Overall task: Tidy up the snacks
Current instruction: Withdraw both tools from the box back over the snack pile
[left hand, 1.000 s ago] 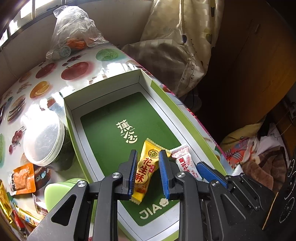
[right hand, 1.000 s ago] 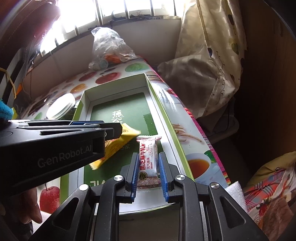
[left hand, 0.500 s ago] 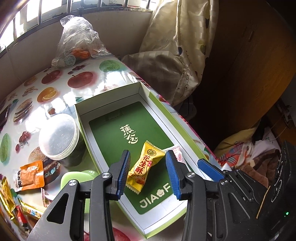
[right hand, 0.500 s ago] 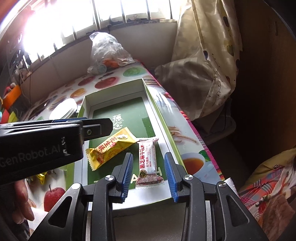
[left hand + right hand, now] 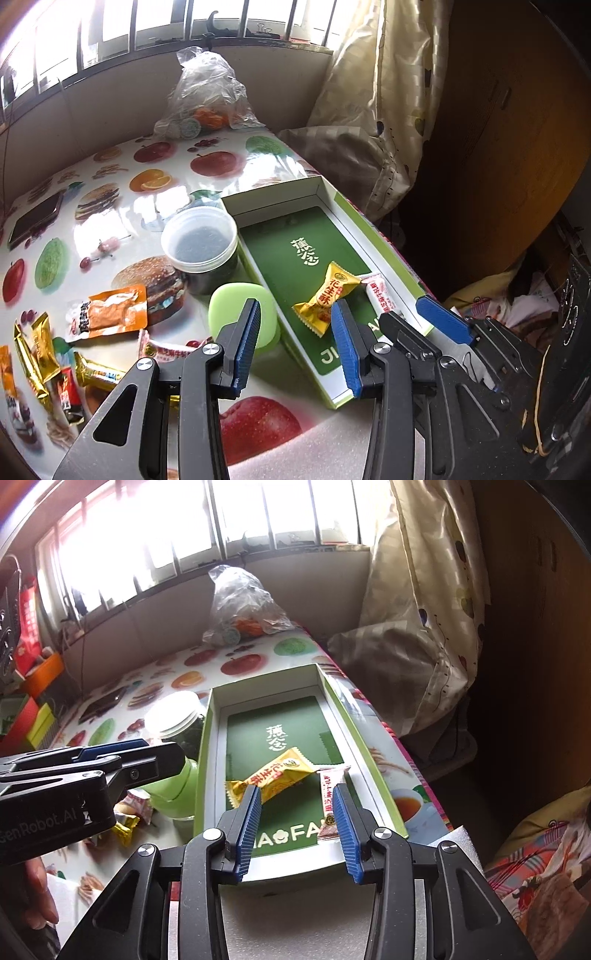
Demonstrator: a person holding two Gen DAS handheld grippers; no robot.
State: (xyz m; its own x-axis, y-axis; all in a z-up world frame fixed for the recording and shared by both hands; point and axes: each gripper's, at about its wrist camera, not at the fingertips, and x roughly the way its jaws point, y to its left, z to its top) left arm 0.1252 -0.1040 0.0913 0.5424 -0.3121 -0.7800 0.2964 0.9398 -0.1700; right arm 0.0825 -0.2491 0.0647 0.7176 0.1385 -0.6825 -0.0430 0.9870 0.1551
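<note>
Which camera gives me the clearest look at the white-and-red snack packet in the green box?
Right wrist view: the white-and-red packet lies nearly whole along the green box's right wall. In the left wrist view, the packet is partly hidden behind gripper parts.

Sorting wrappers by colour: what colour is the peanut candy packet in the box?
Yellow, red lettering: the peanut candy packet, clearest in left wrist view.

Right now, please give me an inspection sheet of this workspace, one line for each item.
Surface: table with fruit-print cover.
Job's things: yellow snack packet and white-red snack packet lie in green box; loose snack packets lie left of it.
Clutter: lidded jar, green lid, plastic bag, phone.
Grippers: left gripper open, empty; right gripper opening, empty.
Cables: nothing seen.
Surroundings: barred window, curtain.
</note>
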